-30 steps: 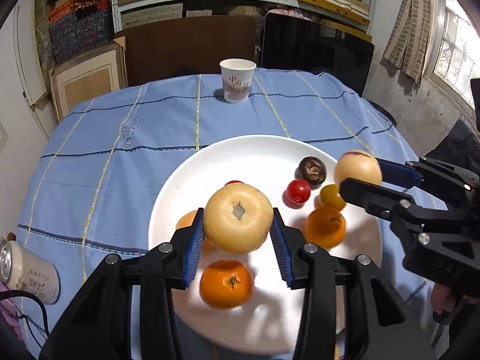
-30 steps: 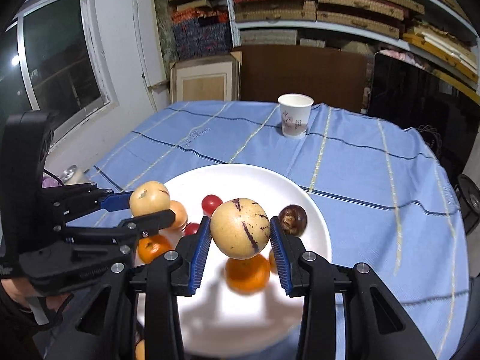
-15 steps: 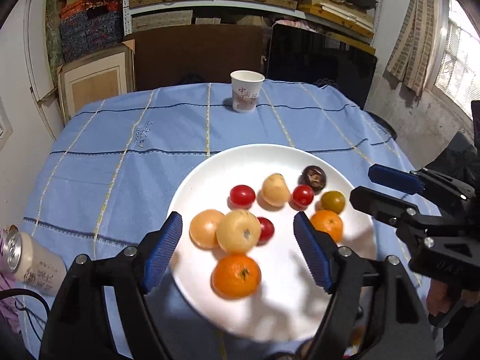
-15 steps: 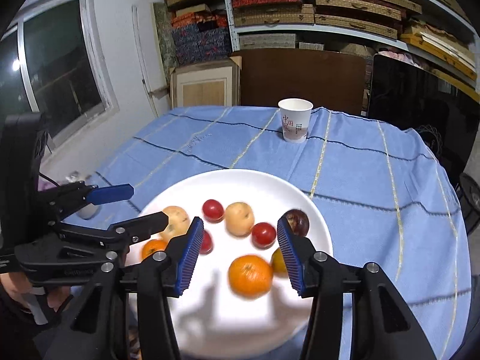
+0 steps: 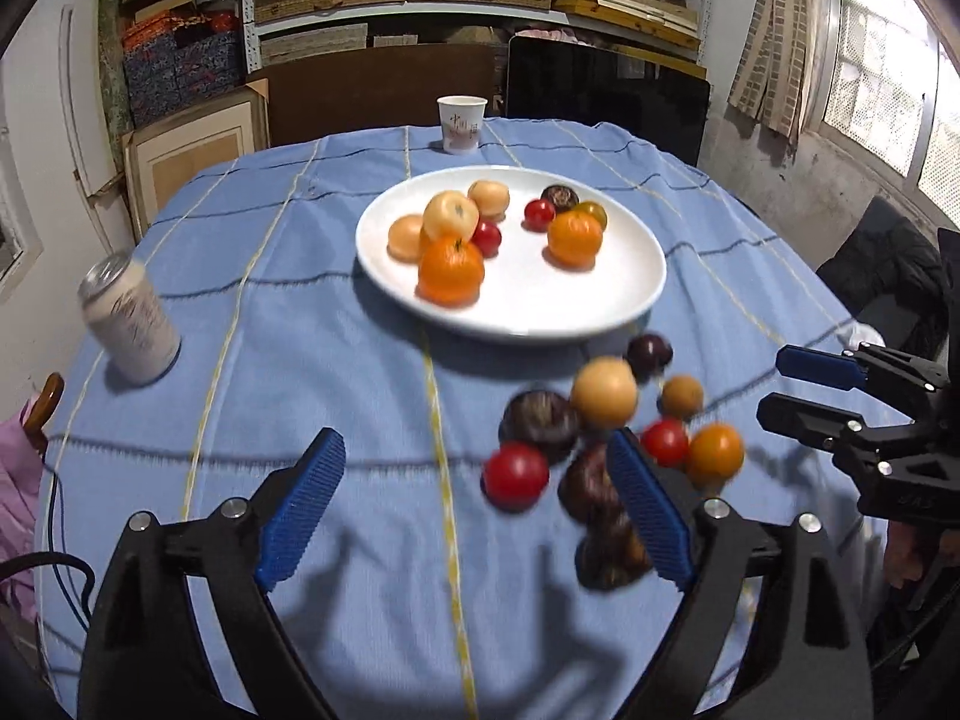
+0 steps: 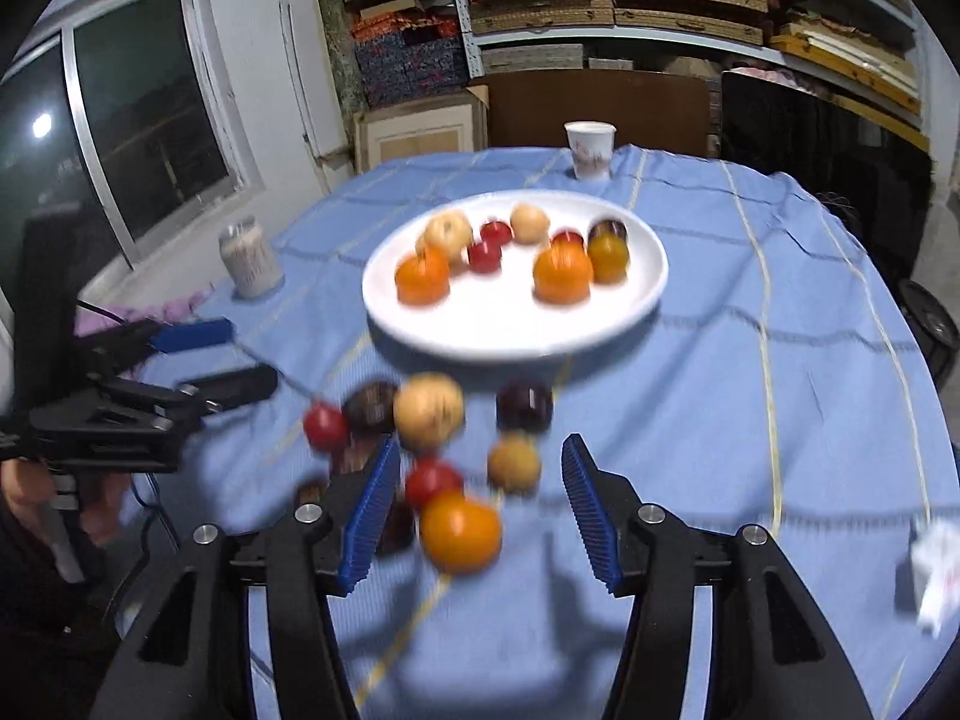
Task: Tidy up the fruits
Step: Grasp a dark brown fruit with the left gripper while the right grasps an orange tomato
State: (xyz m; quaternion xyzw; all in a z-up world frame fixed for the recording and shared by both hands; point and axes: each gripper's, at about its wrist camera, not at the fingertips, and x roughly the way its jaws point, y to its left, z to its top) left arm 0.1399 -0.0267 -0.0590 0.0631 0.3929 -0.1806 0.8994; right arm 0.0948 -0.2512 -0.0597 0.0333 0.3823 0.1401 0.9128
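Note:
A white plate (image 5: 600, 312) (image 6: 516, 336) on the blue tablecloth holds several fruits: oranges (image 5: 451, 267), pale pears (image 5: 450, 215) and small red tomatoes (image 5: 539, 213). A loose pile of fruit lies on the cloth in front of the plate: a pale pear (image 5: 603, 393) (image 6: 429, 409), an orange (image 6: 461, 531), red tomatoes (image 5: 516, 476) and dark plums (image 5: 540, 423). My left gripper (image 5: 474, 510) is open and empty, left of the pile. My right gripper (image 6: 480, 513) is open and empty, over the pile's near side.
A paper cup (image 5: 461, 123) stands behind the plate. A drinks can (image 5: 129, 321) (image 6: 249, 261) stands at the left of the table. A white crumpled thing (image 6: 936, 570) lies near the right edge. Shelves and boxes stand beyond the table.
Both grippers let go of their pears onto the plate, opened, and pulled back toward the near edge. The loose pile of fruit has come into view.

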